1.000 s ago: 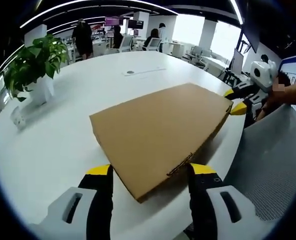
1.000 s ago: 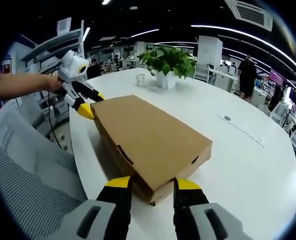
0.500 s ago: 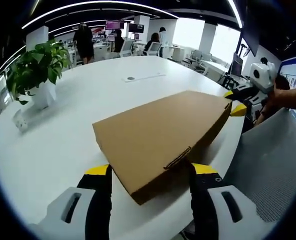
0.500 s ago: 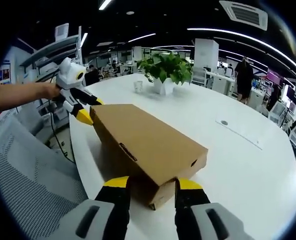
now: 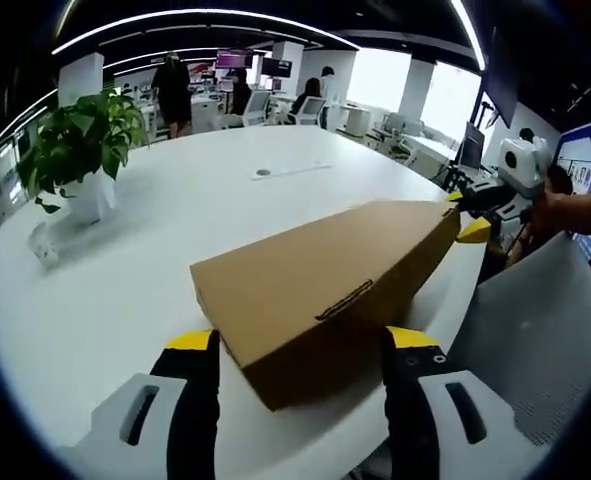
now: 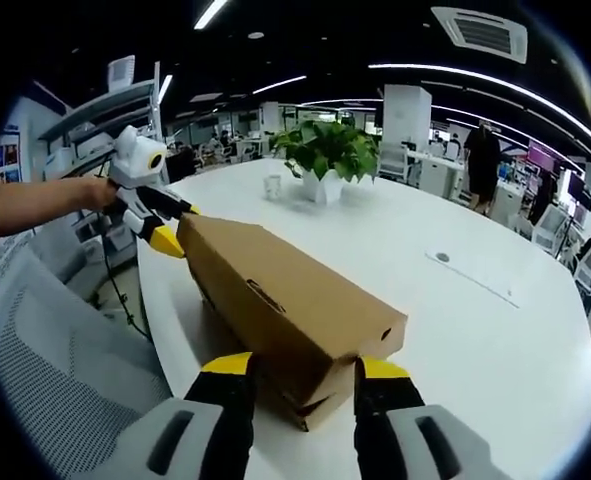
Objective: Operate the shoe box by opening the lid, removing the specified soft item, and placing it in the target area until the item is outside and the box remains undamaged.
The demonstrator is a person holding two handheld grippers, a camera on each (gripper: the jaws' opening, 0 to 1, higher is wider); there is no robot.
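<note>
A brown cardboard shoe box (image 5: 325, 285) (image 6: 275, 295) lies near the edge of a white table (image 5: 155, 230). Its lid is tilted up, and in the right gripper view the base (image 6: 310, 408) shows under the raised lid end. My left gripper (image 5: 300, 345) stands open, its yellow-tipped jaws wide apart at the lid's near end. My right gripper (image 6: 305, 368) is also open, low at the opposite end with the lid edge above it. Each gripper appears at the box's far end in the other view: the right gripper (image 5: 467, 212) and the left gripper (image 6: 170, 225). The box's contents are hidden.
A potted plant (image 5: 75, 150) (image 6: 325, 150) and a small cup (image 5: 40, 245) (image 6: 273, 185) stand farther along the table. A grey mesh chair (image 5: 545, 340) (image 6: 55, 380) is beside the table edge. A cable port (image 5: 263, 172) (image 6: 442, 257) sits mid-table. People stand in the office behind.
The lid has tilted upward at both ends, and a gap to the base has opened in the right gripper view. Both grippers have risen a little with it.
</note>
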